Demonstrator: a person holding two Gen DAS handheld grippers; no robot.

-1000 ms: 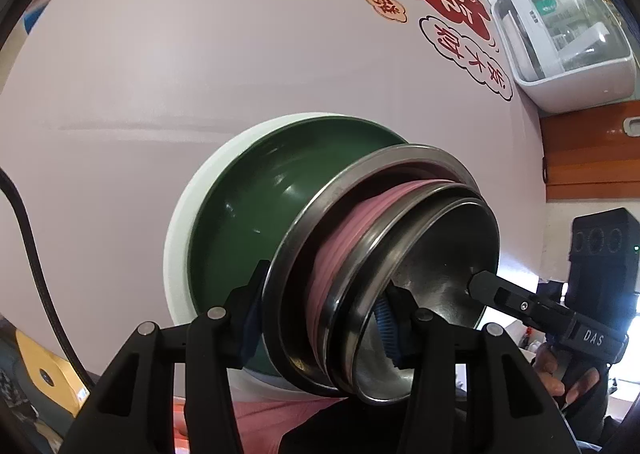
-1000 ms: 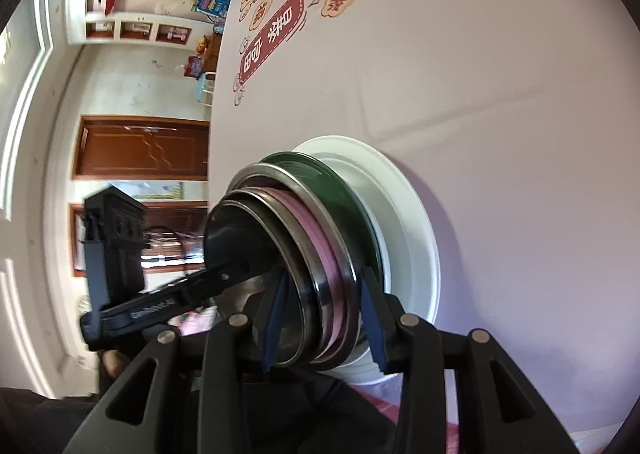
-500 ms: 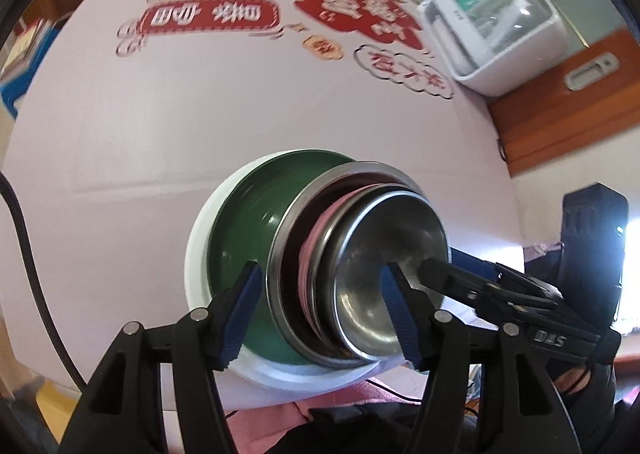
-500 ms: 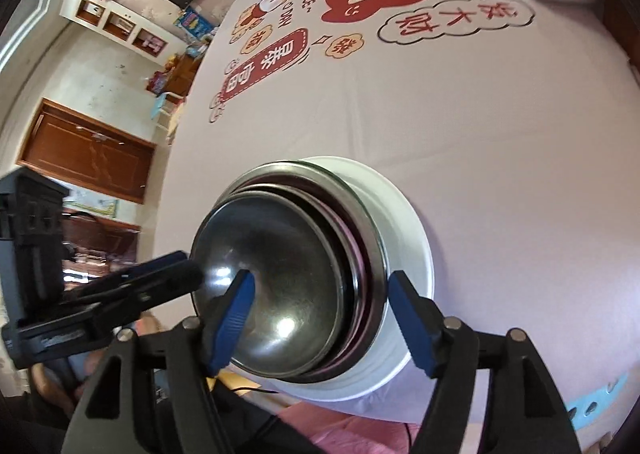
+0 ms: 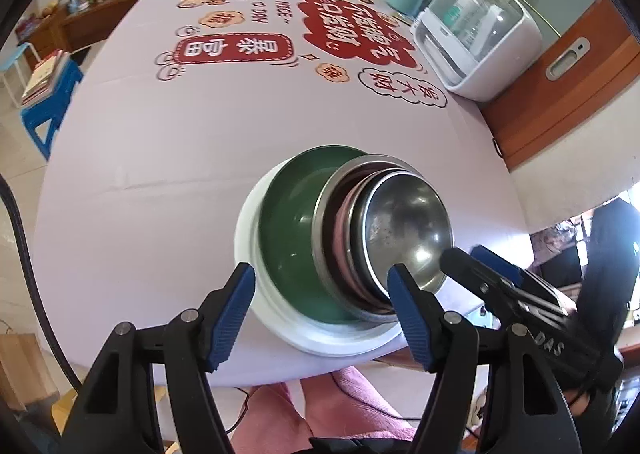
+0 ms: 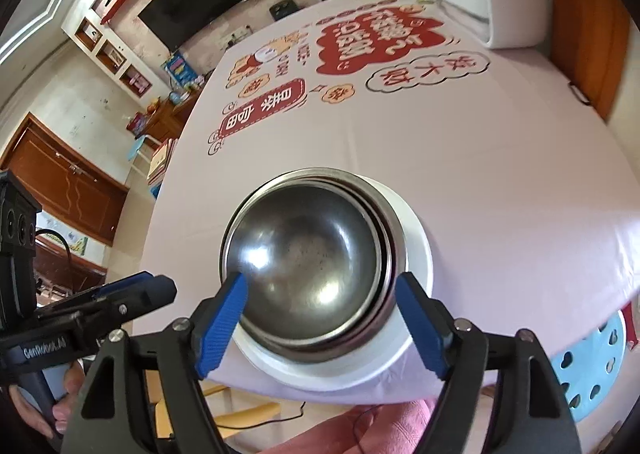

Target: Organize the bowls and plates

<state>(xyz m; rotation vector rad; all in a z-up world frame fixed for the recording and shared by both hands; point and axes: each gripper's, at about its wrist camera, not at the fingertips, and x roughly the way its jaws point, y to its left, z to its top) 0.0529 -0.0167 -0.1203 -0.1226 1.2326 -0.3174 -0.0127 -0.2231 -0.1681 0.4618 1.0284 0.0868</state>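
We observed the table [image 5: 160, 158], covered in a pale printed cloth, carrying a nested stack near its front edge. The stack comprised a white plate [image 5: 245, 230], a green bowl [image 5: 288, 222], a larger steel bowl [image 5: 326, 198], a pink bowl [image 5: 345, 214] and a small steel bowl [image 6: 308, 250] on top. The left gripper [image 5: 322, 314] and right gripper [image 6: 320, 318] both stood wide open, holding nothing.

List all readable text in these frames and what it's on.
"DAS" on the right gripper body, seen from the left wrist.
"GenRobot.AI" on the left gripper body, seen from the right wrist.
"NICE" and "DAY", upside down, on the tablecloth.
Large red Chinese characters on the tablecloth: upside down, not transcribed.
Labels inside the white appliance: too blurred.
The steel bowl bears none.
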